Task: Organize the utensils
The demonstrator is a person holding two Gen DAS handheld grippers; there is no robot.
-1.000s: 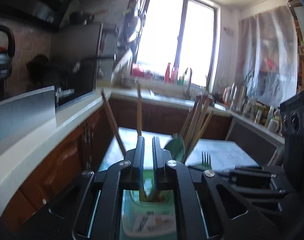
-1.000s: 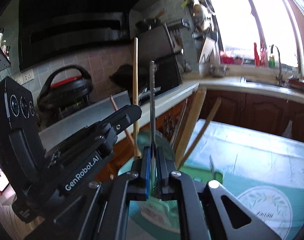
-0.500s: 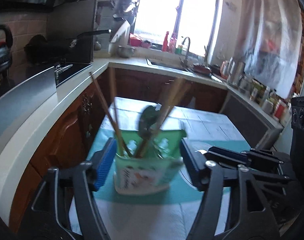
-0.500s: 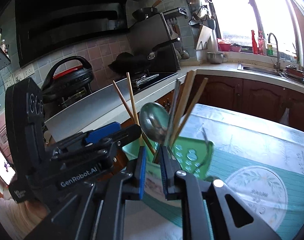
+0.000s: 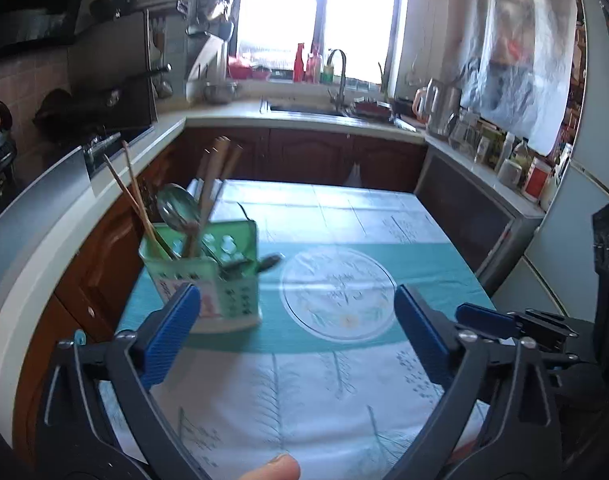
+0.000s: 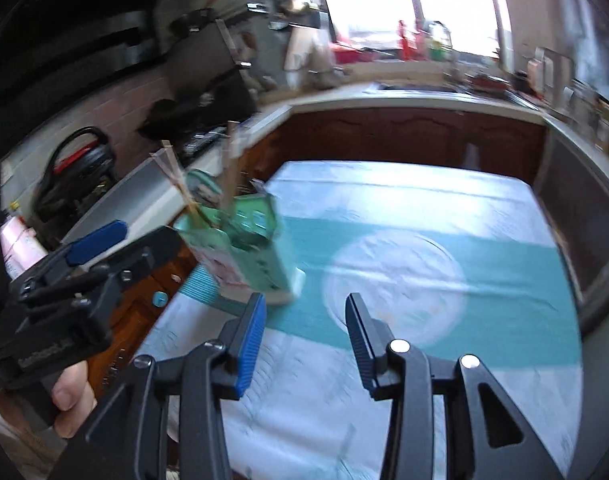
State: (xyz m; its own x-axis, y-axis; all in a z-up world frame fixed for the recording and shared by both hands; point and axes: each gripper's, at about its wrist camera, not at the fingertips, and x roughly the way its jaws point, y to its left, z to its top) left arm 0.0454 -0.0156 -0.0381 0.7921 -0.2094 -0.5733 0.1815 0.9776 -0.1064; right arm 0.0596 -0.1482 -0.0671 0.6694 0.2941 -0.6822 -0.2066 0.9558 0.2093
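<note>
A: Item one, left gripper [image 5: 296, 312]: jaws opening, now spread wide with nothing between them; a second ago they were pinched together right over the holder.
B: Right gripper [image 6: 304, 324]?
A: Jaws opening, parted about halfway, empty; earlier they clamped a thin metal handle. Both grippers have drawn back from the holder.
B: Item two?
A: Green utensil holder [image 5: 224, 280], upright on the teal band of the tablecloth [image 5: 344, 400], near the table's left edge, just beyond the left gripper's left finger.
B: Contents?
A: Chopsticks [image 5: 134, 204], a metal spoon [image 5: 176, 208] and darker handles, leaning; further pieces blurred.
B: Beyond?
A: Counter, sink, bright window [image 5: 316, 12].
</note>
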